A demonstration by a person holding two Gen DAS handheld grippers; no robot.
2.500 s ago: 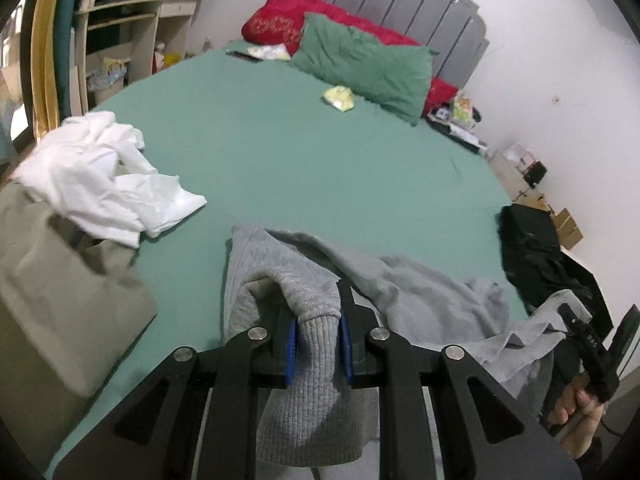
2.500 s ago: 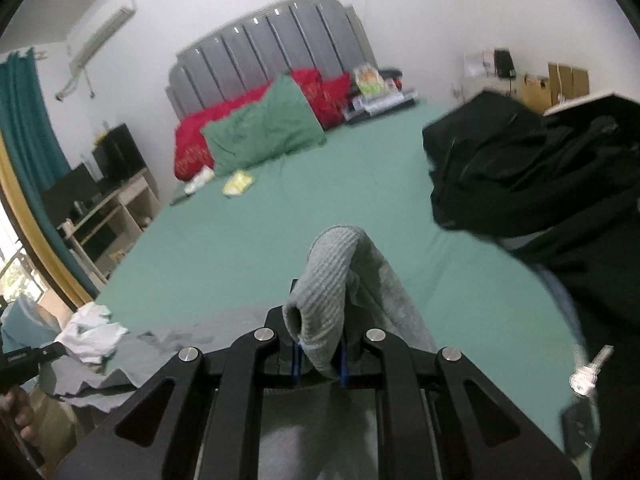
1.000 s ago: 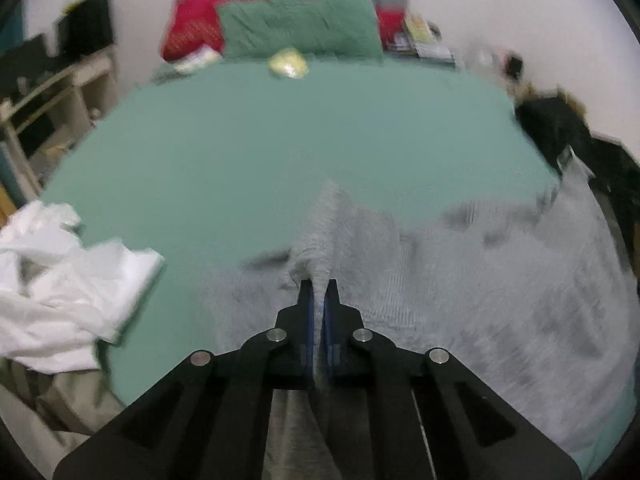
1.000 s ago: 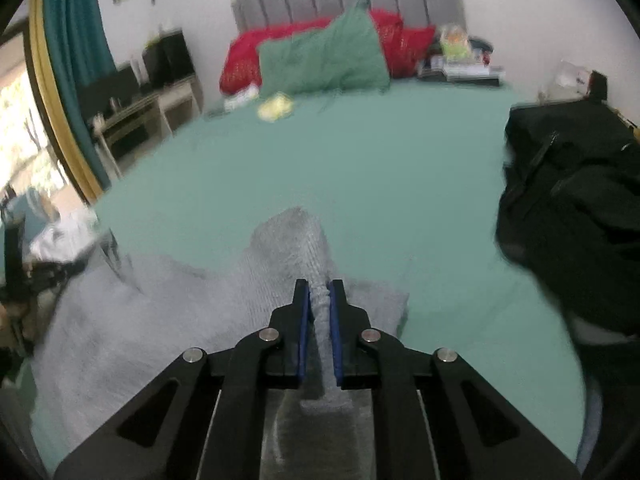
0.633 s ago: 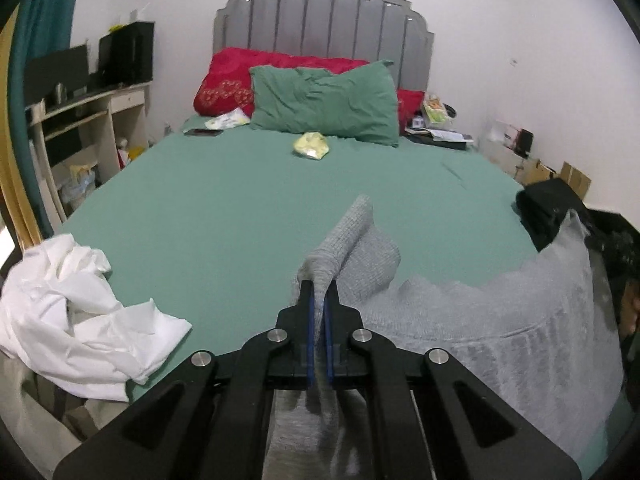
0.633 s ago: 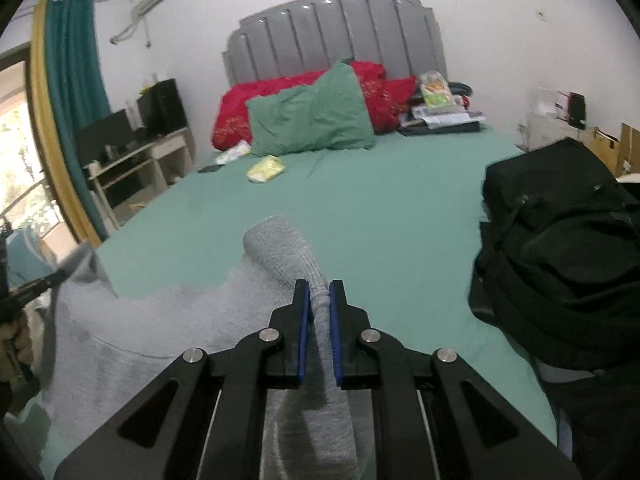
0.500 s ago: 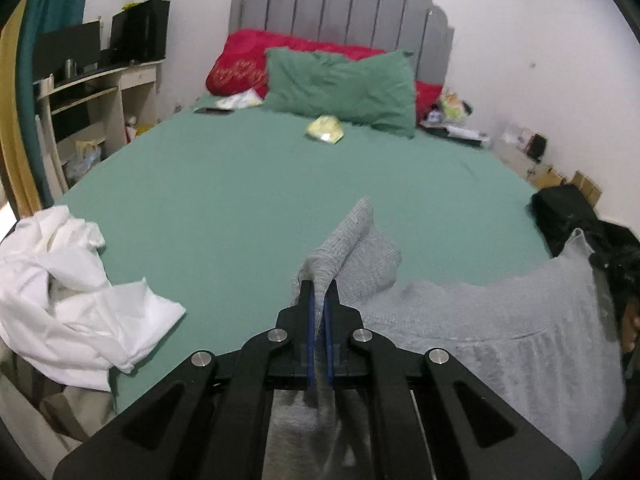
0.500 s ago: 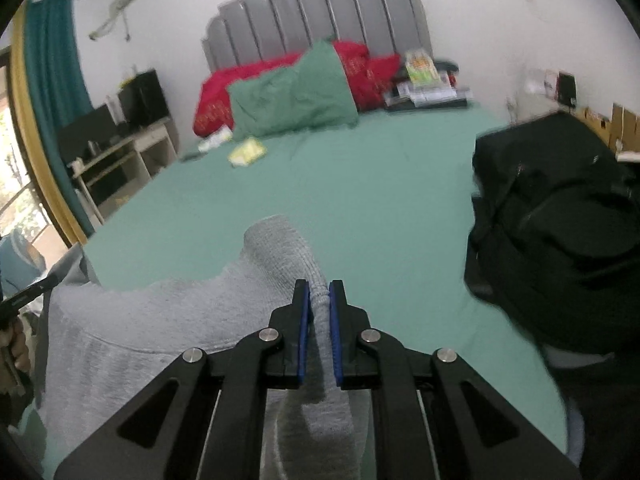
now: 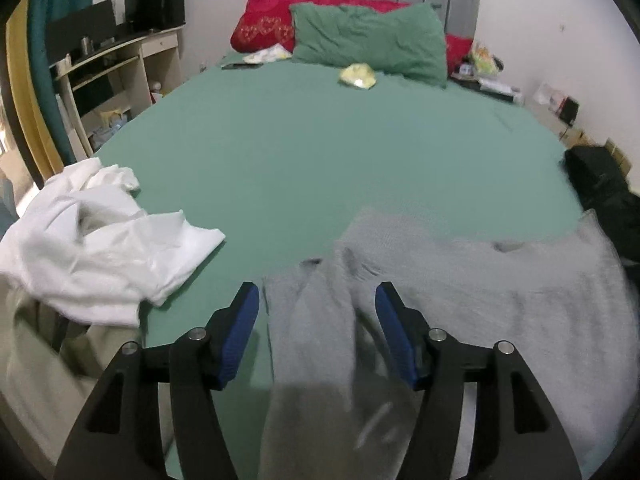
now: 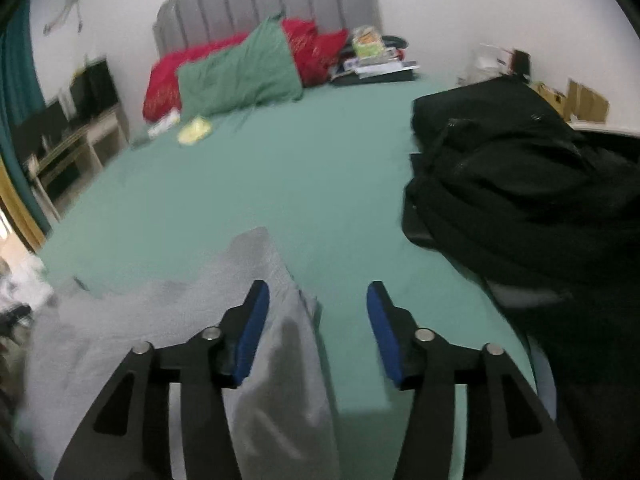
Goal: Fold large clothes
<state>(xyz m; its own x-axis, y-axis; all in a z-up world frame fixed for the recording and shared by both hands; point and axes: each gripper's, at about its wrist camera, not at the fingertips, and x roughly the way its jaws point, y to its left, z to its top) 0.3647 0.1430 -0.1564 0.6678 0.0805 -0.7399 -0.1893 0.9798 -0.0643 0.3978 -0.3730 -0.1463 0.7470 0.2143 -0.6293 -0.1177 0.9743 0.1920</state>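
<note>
Over on the left a crumpled white garment [image 9: 100,236] sits at the edge of the green bed [image 9: 320,152], and beside it the left gripper [image 9: 317,308] is letting its jaws spread, a fold of the grey sweater [image 9: 500,280] lying loose between the blue pads [image 9: 244,312] without being pinched. The sweater is spread across the near end of the bed. Further right, the right gripper [image 10: 318,304] is opening too, the sweater's edge beside its left pad, with a black bag [image 10: 520,184] heaped beyond.

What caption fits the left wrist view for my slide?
Left gripper jaws opening around a grey sweater spread on the green bed, white garment alongside.
</note>
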